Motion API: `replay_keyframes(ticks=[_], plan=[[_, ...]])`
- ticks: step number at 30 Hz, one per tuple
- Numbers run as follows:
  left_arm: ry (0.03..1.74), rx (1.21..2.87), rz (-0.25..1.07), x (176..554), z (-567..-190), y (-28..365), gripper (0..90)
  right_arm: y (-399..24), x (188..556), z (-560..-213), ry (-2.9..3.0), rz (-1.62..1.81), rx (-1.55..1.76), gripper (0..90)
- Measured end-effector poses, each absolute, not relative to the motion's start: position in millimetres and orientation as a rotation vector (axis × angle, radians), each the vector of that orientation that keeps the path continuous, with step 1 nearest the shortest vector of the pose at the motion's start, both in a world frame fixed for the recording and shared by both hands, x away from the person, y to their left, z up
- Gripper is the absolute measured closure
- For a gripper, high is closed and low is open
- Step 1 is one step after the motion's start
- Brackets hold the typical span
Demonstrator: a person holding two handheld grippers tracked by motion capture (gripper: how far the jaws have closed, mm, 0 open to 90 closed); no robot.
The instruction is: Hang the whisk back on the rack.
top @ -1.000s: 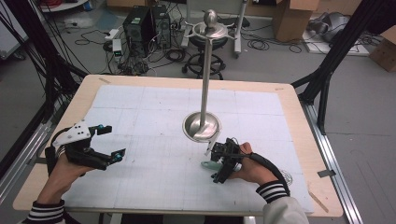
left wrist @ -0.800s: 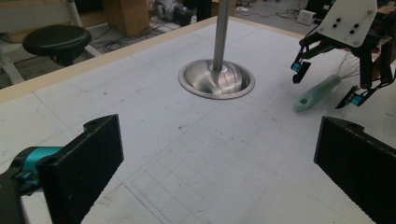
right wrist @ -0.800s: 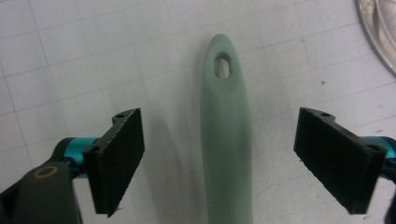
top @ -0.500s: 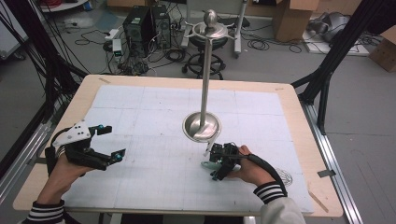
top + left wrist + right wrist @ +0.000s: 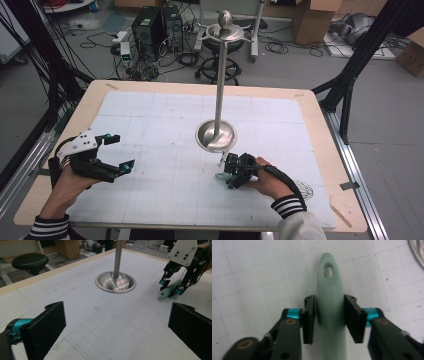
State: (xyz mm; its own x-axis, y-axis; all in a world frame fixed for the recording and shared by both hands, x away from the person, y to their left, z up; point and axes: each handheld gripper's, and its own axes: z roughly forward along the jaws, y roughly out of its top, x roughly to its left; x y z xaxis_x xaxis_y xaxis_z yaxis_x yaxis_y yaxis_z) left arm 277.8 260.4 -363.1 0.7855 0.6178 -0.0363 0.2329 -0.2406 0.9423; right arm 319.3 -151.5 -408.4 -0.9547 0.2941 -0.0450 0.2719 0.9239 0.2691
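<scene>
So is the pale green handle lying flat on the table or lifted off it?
Lying flat. The handle rests lengthwise on the mat, hole end forward; the right gripper has just been closing, jaws either side.

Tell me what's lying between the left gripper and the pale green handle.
Nothing: in the left gripper view, bare gridded mat runs from the left gripper to the pale green handle.
</scene>
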Motion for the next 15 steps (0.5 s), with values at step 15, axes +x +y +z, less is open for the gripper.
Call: replay_keyframes(ticks=[15], plan=[[0.655,1.815,0.415,277.6,-362.6,261.5,1.7,-153.9,319.7,-400.5,2.985,0.409,0.409,66.0]])
